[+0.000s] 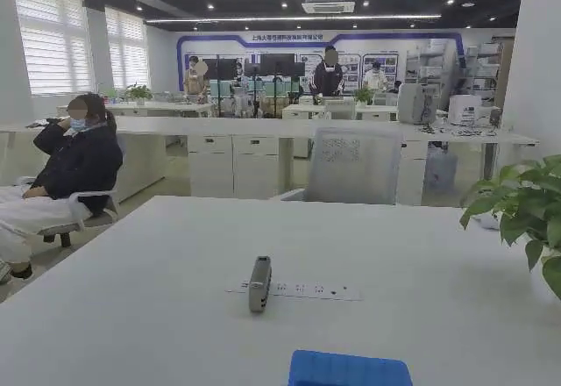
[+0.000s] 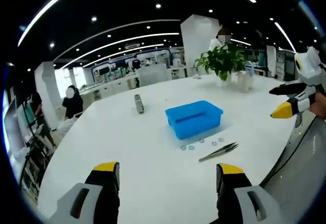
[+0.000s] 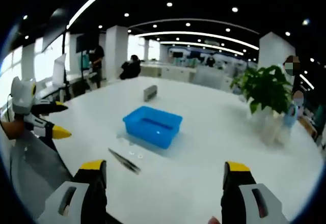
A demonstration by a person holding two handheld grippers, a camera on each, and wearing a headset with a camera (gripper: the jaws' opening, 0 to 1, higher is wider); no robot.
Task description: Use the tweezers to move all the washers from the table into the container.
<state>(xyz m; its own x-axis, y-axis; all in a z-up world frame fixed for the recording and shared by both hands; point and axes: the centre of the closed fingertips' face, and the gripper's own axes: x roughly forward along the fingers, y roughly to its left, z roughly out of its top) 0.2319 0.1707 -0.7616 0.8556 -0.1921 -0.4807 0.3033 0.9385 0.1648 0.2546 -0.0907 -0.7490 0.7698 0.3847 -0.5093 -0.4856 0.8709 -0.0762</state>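
Observation:
A blue container point(image 2: 194, 118) sits open on the white table point(image 2: 132, 152), with several small washers point(image 2: 191, 147) lying just in front of it. Metal tweezers point(image 2: 219, 151) lie flat beside the washers. My left gripper point(image 2: 168, 175) is open and empty, hovering well short of them. In the right gripper view the container point(image 3: 153, 126), washers point(image 3: 131, 152) and tweezers point(image 3: 125, 161) lie ahead of my right gripper point(image 3: 164, 175), which is also open and empty. Each gripper appears in the other's view, the right gripper point(image 2: 281, 101) and the left gripper point(image 3: 63, 119). The head view catches the container's far rim point(image 1: 349, 370).
A grey device point(image 1: 259, 282) stands on a power strip point(image 1: 302, 290) at mid-table. A potted plant point(image 1: 526, 210) is at the table's right edge. A chair point(image 1: 355, 168) stands beyond the far edge, and a person point(image 1: 74, 167) sits to the left.

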